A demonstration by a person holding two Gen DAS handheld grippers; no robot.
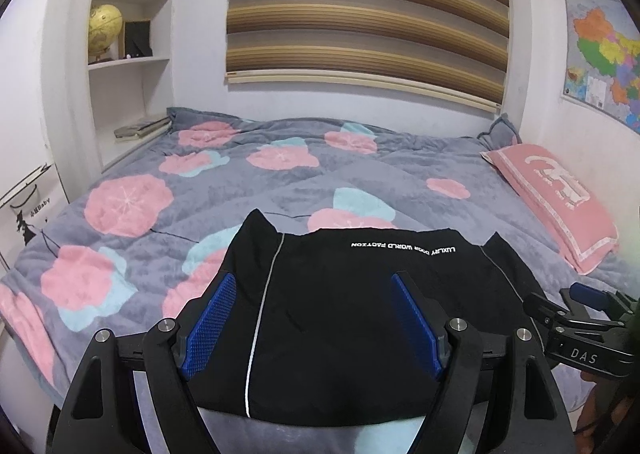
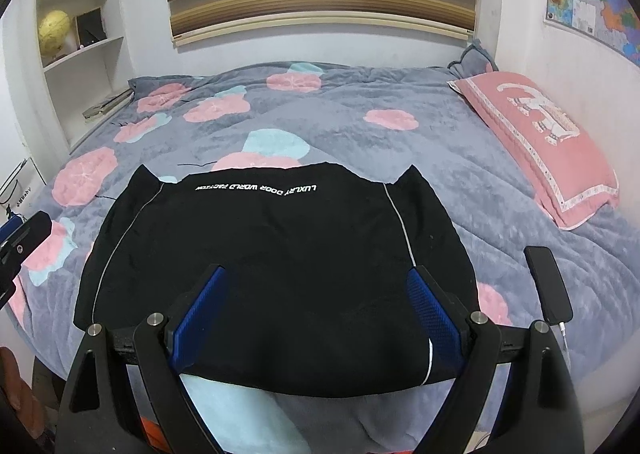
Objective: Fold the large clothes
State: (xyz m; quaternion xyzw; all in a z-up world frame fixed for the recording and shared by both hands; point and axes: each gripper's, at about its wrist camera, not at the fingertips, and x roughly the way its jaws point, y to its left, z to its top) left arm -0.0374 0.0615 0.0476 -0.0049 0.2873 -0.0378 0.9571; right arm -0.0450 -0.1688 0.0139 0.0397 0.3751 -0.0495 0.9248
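Observation:
A black garment (image 1: 352, 318) with thin white seam lines and white lettering lies folded flat on the near part of the bed; it also shows in the right wrist view (image 2: 276, 274). My left gripper (image 1: 314, 286) is open above its near left part, blue pads apart, holding nothing. My right gripper (image 2: 316, 282) is open above its near right part, also empty. The right gripper (image 1: 576, 306) shows at the right edge of the left wrist view, and the left gripper (image 2: 20, 238) shows at the left edge of the right wrist view.
The bed has a grey quilt (image 1: 248, 182) with pink flowers. A pink pillow (image 2: 536, 142) lies at the right. A black phone (image 2: 548, 282) with a cable lies on the quilt right of the garment. White shelves (image 1: 128, 62) stand at the left, walls behind.

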